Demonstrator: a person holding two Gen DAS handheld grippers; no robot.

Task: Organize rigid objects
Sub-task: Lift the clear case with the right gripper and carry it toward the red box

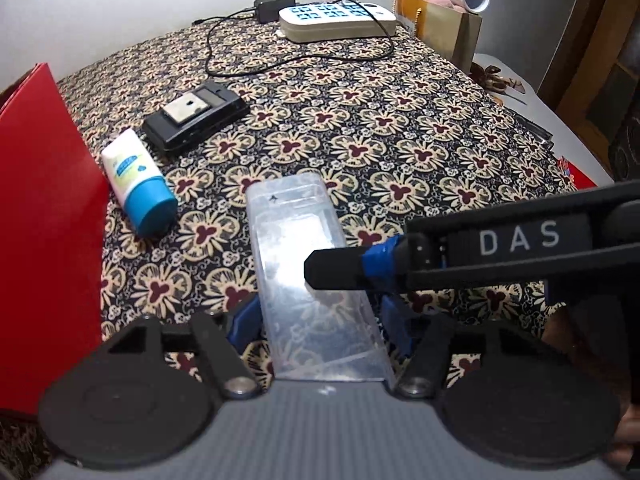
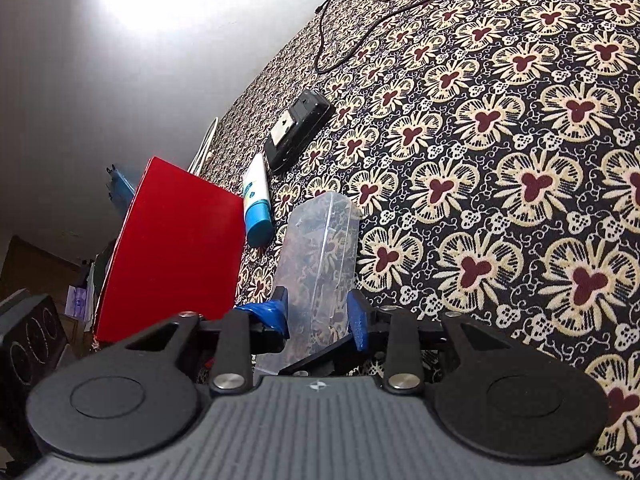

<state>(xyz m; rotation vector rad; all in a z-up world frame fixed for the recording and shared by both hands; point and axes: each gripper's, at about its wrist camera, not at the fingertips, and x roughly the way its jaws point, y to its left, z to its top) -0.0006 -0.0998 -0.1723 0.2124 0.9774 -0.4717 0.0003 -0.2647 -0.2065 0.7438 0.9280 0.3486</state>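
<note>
Hand-held gripper (image 1: 320, 320) astride clear empty box (image 1: 296, 240) on patterned cloth (image 1: 400, 140)

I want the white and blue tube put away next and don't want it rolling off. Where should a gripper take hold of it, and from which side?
Grip the tube across its white body, just above the blue cap, coming from above. It lies on its side on the patterned cloth, free on both long sides, though the red box stands close to its left.
</note>
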